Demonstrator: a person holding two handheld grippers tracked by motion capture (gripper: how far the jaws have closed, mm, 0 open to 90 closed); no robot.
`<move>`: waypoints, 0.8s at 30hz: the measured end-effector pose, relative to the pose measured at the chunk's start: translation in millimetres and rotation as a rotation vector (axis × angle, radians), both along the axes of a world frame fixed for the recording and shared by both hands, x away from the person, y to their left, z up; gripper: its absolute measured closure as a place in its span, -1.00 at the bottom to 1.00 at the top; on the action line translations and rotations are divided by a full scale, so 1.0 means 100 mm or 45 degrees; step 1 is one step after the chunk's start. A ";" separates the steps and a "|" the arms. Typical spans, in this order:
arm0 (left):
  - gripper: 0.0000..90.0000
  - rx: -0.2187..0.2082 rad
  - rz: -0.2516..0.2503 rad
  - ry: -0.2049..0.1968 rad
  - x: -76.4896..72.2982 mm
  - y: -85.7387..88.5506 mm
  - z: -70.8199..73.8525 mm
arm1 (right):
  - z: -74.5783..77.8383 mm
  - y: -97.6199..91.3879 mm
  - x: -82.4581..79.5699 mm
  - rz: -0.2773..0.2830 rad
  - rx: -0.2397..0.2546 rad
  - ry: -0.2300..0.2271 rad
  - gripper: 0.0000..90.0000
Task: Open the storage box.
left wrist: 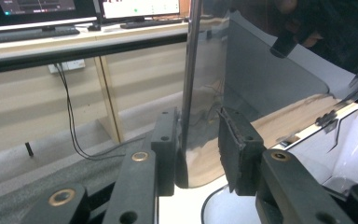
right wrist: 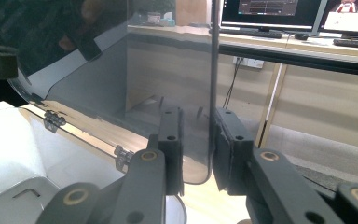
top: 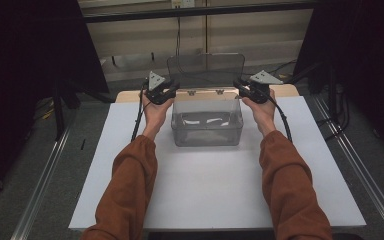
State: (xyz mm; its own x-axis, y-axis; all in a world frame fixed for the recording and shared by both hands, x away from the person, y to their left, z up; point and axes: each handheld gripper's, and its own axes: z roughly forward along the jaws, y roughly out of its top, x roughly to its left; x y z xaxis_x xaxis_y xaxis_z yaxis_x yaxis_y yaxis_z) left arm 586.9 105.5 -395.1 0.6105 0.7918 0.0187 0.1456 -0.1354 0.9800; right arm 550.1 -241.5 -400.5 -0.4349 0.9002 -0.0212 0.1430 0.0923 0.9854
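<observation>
A clear plastic box [top: 207, 131] stands at the far middle of the white table top [top: 205, 190]. Its hinged lid [top: 206, 67] stands upright behind it. My left gripper [top: 171, 90] clamps the lid's left edge, and my right gripper [top: 241, 86] clamps its right edge. In the left gripper view the lid [left wrist: 261, 70] runs away to the right, and its rim sits between the jaws of the left gripper [left wrist: 198, 116]. In the right gripper view the lid [right wrist: 98, 70] and its hinges [right wrist: 51, 120] lie to the left, with the rim between the jaws of the right gripper [right wrist: 198, 114].
A wooden strip [top: 130, 95] edges the table's far side. Metal rails [top: 45, 175] run along the floor on both sides. A desk with monitors [left wrist: 135, 9] and hanging cables [left wrist: 70, 107] stands beyond. The person's sleeved forearms [top: 130, 185] reach in from the near edge.
</observation>
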 end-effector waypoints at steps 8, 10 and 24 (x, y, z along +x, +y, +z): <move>0.56 -0.014 0.006 0.039 0.05 0.00 -0.02 | -0.04 0.00 0.06 -0.005 0.012 0.029 0.64; 0.56 -0.012 0.012 0.047 0.06 0.01 -0.04 | -0.05 0.01 0.07 -0.008 0.020 0.031 0.64; 0.55 -0.020 0.003 0.118 0.19 -0.01 -0.06 | -0.07 0.02 0.14 -0.024 0.063 0.072 0.65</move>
